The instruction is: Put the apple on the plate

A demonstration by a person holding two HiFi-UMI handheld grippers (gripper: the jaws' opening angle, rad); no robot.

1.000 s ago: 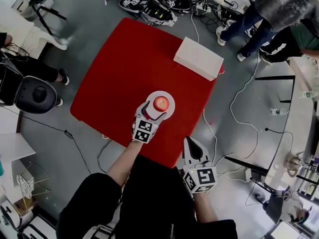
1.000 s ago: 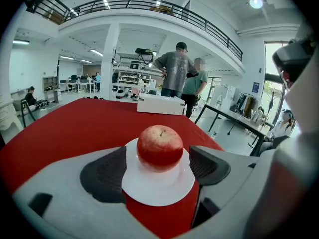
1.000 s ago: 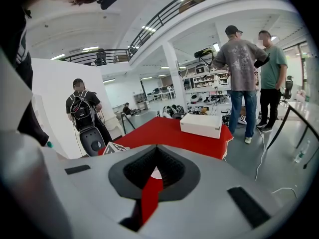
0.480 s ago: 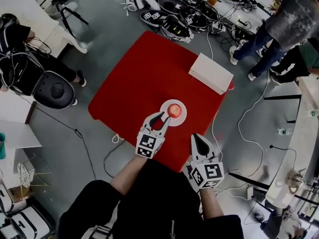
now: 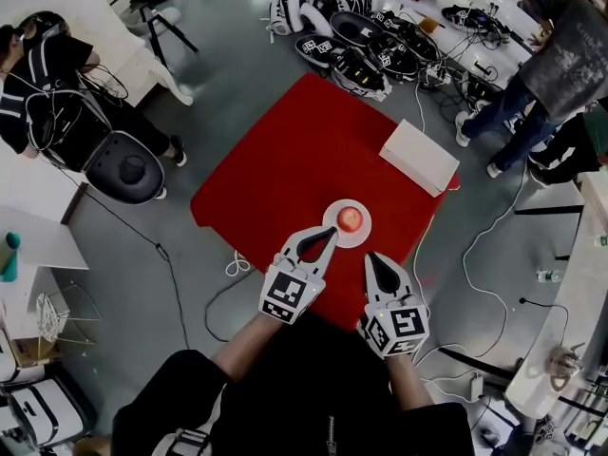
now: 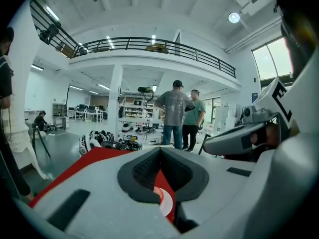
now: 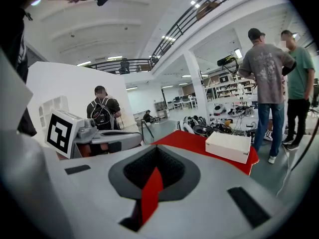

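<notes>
The apple (image 5: 351,219) sits in the middle of the white plate (image 5: 334,213), and nothing touches it. The plate lies near the near edge of the red table (image 5: 285,160). A white box (image 5: 419,157) lies by the table's far right corner, well apart from the plate.

The left gripper (image 5: 326,237) is held just beside the plate's near-left rim, pointing across the table. Its jaws have just been closing and now meet at the tips, with nothing between them. In the left gripper view, the slit behind the closed tips (image 6: 160,150) shows a strip of red table and a piece of the plate (image 6: 167,204). An orange-red edge there may be the apple, but the slit is too narrow to be sure.

The right gripper (image 5: 372,261) hangs at the table's near edge, apart from the plate and a little nearer the person than the left one. Its jaws (image 7: 157,152) are also together and hold nothing; only red table shows through the slit. The box (image 7: 228,147) lies ahead of it on the right.

Two people (image 6: 173,108) stand beyond the table's far side. Helmets and cables (image 5: 351,36) lie on the grey floor past it.
</notes>
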